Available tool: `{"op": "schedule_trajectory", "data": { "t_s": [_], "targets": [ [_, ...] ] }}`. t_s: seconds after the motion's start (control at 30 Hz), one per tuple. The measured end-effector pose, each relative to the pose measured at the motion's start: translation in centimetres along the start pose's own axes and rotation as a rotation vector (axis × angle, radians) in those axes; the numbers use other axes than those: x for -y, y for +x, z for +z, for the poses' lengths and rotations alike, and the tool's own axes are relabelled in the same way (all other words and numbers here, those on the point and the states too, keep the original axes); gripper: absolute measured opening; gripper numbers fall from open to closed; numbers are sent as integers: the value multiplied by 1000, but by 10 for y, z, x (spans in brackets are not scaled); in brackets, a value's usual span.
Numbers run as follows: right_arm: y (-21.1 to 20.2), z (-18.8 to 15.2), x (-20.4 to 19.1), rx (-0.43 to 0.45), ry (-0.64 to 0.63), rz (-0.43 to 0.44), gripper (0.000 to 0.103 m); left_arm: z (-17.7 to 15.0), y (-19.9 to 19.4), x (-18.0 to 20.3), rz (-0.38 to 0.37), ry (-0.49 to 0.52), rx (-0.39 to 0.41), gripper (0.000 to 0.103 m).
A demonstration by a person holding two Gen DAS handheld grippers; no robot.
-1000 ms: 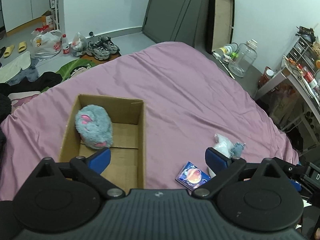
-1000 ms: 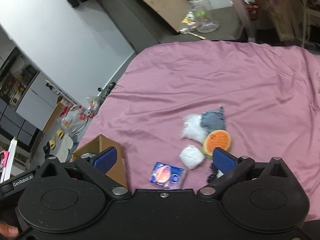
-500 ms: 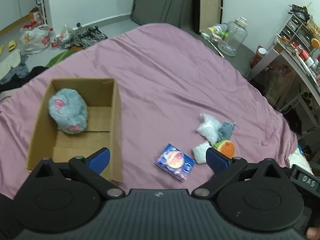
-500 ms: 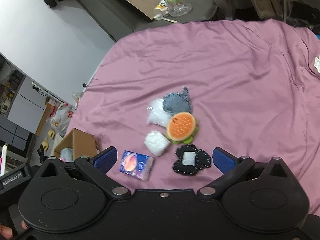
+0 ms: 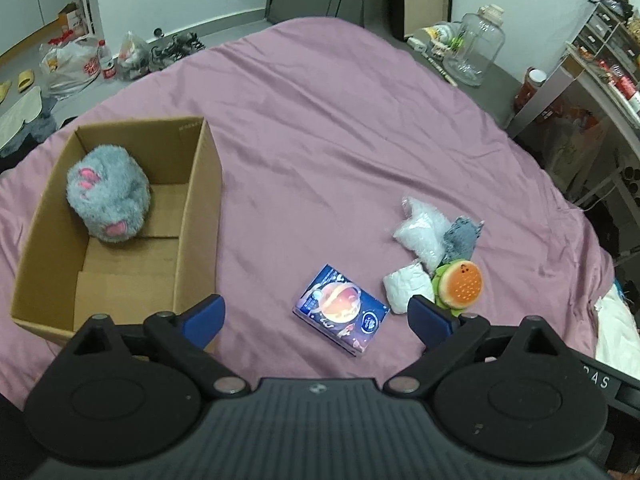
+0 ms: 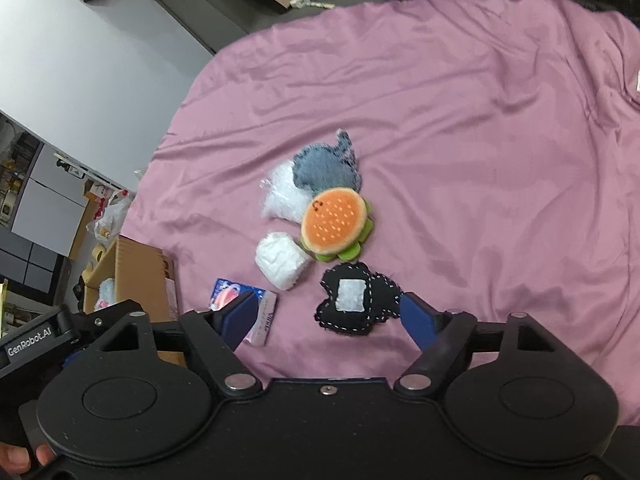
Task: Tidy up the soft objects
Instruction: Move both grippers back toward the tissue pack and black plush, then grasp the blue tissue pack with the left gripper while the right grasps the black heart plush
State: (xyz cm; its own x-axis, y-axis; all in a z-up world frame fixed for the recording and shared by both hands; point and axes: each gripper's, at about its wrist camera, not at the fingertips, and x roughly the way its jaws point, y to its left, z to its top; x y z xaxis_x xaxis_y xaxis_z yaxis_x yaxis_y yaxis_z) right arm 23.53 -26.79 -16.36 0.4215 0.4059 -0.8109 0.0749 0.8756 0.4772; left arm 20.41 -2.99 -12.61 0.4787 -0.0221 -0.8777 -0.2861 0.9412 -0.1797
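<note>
Bedding in pink-purple, the bed (image 5: 340, 120) stretches out ahead of both grippers and carries everything. Cardboard box (image 5: 120, 216) sits ahead and to the left of the left gripper (image 5: 316, 314), its near corner just beside that gripper's left finger; a grey plush (image 5: 106, 194) with pink paw pads lies in its far left part. Both grippers hang above the bed with jaws wide apart, holding nothing.

Just ahead of the right gripper (image 6: 330, 316), between its blue fingers, lies a black heart-shaped pad (image 6: 354, 306) with a white patch. Beyond it sits the burger plush (image 6: 334, 224), touching a grey denim piece (image 6: 326, 168) farther out and a clear bag of white filling (image 6: 280, 196) to its left. A white wad (image 6: 282, 260) lies just left of the burger plush. The printed packet (image 5: 340, 310) lies flat between the left gripper's fingers, a little ahead, well apart from the box.
</note>
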Motion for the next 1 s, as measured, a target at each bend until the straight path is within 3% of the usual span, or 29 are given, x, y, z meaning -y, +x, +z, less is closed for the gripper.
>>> {"op": "schedule_trajectory", "data": {
  "t_s": [0.13,0.2,0.3,0.73,1.0],
  "targets": [
    [14,0,7,-31,15,5,67,-4,16,1,5,-21,-25,84],
    [22,-1,10,-50,22,4,60,-6,26,2,14,-27,-42,73],
    [32,-2,14,-75,30,6,58,-9,41,1,9,-50,-81,64],
    [70,1,24,-159,21,-24,58,-8,89,10,46,-60,-156,58],
    [83,5,21,-185,-11,-36,61,-3,107,10,6,-95,-169,59]
  ]
}}
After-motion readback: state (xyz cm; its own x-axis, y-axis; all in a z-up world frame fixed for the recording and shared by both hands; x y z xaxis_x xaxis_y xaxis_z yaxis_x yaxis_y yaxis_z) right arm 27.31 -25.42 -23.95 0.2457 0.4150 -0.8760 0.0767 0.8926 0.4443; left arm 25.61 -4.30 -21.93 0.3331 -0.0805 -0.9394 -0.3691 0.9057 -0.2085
